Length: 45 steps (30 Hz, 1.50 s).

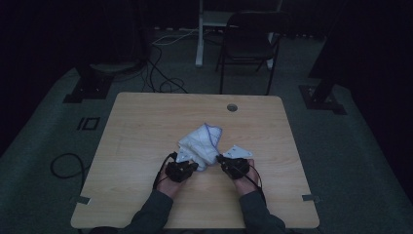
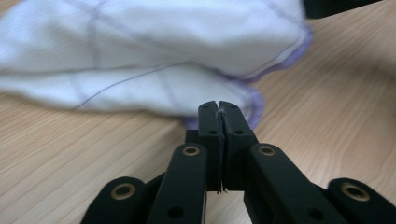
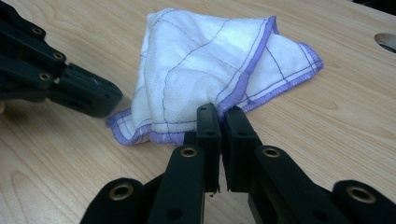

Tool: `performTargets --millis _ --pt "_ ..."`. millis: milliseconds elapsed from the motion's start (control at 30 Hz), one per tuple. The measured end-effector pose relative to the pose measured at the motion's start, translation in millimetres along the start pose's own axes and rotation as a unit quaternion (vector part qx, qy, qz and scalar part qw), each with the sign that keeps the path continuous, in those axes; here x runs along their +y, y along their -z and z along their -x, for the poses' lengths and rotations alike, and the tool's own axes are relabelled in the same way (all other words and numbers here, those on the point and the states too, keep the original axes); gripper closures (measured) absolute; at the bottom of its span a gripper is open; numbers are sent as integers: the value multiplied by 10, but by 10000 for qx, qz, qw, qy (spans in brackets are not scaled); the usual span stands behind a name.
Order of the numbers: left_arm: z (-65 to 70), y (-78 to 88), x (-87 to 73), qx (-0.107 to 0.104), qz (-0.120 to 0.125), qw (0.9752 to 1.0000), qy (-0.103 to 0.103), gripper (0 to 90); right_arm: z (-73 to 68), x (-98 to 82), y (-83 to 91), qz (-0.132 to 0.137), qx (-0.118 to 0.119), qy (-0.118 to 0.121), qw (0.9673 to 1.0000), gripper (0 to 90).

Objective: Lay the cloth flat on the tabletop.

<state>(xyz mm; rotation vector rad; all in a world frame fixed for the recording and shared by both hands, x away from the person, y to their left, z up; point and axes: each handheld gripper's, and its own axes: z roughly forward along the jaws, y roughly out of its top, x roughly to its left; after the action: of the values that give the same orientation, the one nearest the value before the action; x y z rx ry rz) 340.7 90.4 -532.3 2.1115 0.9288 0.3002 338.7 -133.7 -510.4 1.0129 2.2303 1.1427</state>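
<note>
Cloth: a white cloth (image 1: 200, 143) with purple edging is lying crumpled mid-table (image 1: 141, 122), just ahead of both hands.
Left gripper (image 2: 218, 108): clenching a purple hem corner.
Right gripper (image 3: 219, 114): pinching the neighbouring hem, probably so both can spread the cloth.
</note>
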Motion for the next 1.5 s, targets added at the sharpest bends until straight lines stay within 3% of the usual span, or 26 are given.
performTargets --millis 167,400,700,1233,1500 --pt "53 -138 -19 32 -129 9999 -92 900 2 4 8 23 -17 30 10000 872" --pt "-5 -45 -66 210 -230 9993 -223 900 100 -17 66 30 -138 -47 9999 872" --pt "-173 104 -167 459 -236 9986 -110 900 268 -35 179 55 -362 -158 9992 872" --pt "-545 301 -253 1184 -368 9923 75 900 599 -34 443 171 -805 -330 9961 873" --pt "-673 328 -254 1493 -421 9879 50 900 757 -29 580 214 -1031 -377 9937 874"
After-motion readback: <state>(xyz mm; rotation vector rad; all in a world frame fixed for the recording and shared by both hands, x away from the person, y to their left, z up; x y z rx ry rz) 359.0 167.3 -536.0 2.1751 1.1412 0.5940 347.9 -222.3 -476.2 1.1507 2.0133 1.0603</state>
